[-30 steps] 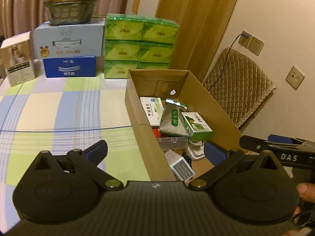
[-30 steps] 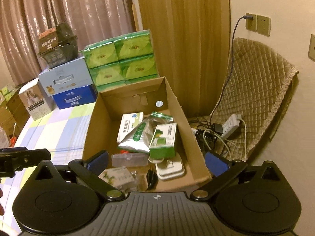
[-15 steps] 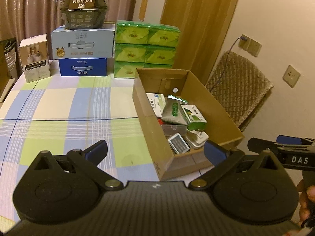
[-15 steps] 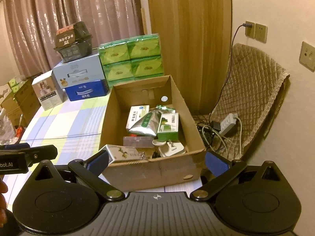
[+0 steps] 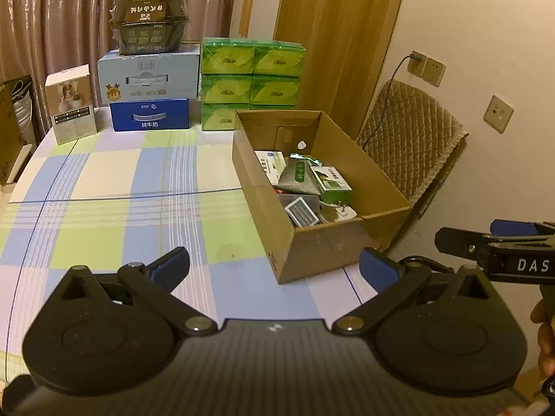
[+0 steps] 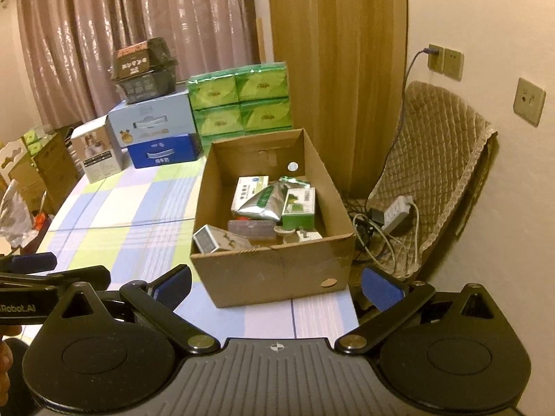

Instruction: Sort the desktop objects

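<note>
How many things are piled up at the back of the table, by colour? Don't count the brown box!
Green packs: 6 (one mostly hidden behind the carton)
Blue boxes: 2
White box: 1
Black bowl: 1
Total: 10

Brown cardboard box (image 5: 312, 249) on blue-green-white checked tablecloth (image 5: 138, 180).
</note>
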Demonstrator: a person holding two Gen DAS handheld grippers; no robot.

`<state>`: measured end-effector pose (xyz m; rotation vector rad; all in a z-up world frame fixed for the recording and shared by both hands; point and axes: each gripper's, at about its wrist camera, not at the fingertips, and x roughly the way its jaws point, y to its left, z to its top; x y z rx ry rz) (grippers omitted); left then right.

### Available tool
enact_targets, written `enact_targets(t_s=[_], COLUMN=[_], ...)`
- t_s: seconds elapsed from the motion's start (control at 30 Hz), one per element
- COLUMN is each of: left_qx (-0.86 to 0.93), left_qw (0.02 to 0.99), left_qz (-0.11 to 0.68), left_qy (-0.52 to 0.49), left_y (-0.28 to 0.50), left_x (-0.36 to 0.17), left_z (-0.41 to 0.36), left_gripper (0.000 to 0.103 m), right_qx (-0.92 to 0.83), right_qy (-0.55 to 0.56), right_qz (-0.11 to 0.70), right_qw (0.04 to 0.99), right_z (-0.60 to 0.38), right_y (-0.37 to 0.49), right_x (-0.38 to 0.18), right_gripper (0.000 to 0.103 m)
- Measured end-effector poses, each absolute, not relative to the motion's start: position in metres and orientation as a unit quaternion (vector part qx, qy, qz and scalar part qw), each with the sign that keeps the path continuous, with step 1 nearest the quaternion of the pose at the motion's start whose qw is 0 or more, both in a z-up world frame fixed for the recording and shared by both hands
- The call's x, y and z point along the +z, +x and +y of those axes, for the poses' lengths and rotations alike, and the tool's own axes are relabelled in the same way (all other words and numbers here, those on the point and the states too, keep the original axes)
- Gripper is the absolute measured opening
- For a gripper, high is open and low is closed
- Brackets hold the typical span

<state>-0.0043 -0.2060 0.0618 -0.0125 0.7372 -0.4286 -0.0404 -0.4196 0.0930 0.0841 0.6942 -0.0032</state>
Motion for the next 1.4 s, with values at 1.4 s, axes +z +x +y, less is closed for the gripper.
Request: enact_targets(t_s=[1.4], left_qx=[-0.218], left_qw=[0.904], left_qz=[0.367], left_qy=[0.002], left_y=[-0.038], left_x=[0.049], left_z=[-0.203], left_gripper=[0.102], right_qx=[-0.009], right_qy=[0.046], right_qz=[0.346], right_qw=[0.937], right_z=[-0.406], right_y=[-0.089], right_x=[0.085], right_gripper=[0.101])
